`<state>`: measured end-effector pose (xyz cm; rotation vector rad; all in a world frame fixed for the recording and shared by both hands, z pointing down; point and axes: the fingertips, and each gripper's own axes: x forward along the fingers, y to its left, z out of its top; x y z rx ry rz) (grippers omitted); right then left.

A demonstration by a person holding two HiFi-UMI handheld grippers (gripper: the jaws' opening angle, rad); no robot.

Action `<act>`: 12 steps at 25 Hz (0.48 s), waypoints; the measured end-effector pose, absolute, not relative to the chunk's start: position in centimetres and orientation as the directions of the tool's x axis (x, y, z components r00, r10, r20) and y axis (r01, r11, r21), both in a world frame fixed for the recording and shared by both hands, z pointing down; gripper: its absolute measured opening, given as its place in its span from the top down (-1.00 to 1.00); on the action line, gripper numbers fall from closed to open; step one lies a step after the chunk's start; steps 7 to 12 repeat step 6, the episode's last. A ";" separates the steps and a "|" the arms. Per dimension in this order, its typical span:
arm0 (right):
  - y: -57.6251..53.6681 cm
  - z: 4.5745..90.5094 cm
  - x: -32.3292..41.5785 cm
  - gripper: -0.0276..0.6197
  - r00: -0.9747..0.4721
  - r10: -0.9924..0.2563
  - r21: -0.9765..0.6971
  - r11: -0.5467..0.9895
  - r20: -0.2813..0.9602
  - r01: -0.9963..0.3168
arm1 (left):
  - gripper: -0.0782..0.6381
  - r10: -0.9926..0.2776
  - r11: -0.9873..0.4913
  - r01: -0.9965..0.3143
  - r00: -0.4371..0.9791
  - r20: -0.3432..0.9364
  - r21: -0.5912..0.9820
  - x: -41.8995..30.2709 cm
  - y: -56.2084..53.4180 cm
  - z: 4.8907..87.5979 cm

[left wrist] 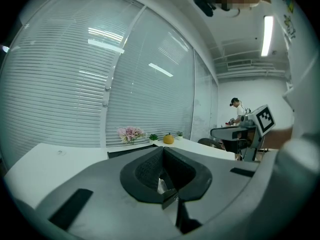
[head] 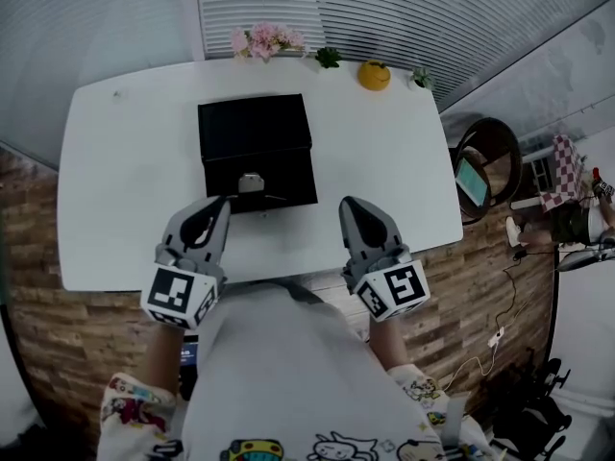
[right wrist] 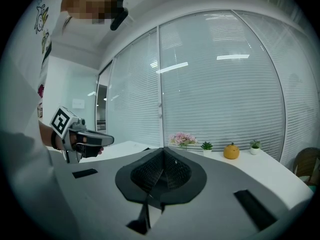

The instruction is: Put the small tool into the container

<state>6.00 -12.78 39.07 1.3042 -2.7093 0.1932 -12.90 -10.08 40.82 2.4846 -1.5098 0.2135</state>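
Observation:
A black box (head: pixel 256 149), the container, stands closed in the middle of the white table (head: pixel 115 190). A small silver piece (head: pixel 251 182) sits at the top of its front face; I cannot tell whether it is a latch or the tool. My left gripper (head: pixel 223 203) hovers over the table's near edge, just left of the box's front, jaws together. In the left gripper view (left wrist: pixel 163 149) a pale sliver shows low between the pads; what it is I cannot tell. My right gripper (head: pixel 348 203) hangs to the right of the box, shut and empty, as the right gripper view (right wrist: pixel 164 149) confirms.
Along the table's far edge stand pink flowers (head: pixel 266 39), a small green plant (head: pixel 328 58), an orange pumpkin-shaped ornament (head: pixel 374 75) and another small plant (head: pixel 419 78). A round chair (head: pixel 485 166) sits off the table's right end. Window blinds run behind the table.

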 end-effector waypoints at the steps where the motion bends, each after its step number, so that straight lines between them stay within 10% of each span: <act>1: -12.7 39.0 6.1 0.92 -0.619 -0.767 -0.060 0.619 0.169 -0.783 | 0.76 -0.854 -0.449 -0.886 0.463 0.238 0.113 -12.7 -10.1 40.7; 12: -12.1 38.8 7.3 0.92 -0.607 -0.778 -0.056 0.607 0.164 -0.793 | 0.76 -0.847 -0.471 -0.877 0.479 0.230 0.093 -11.7 -9.8 40.6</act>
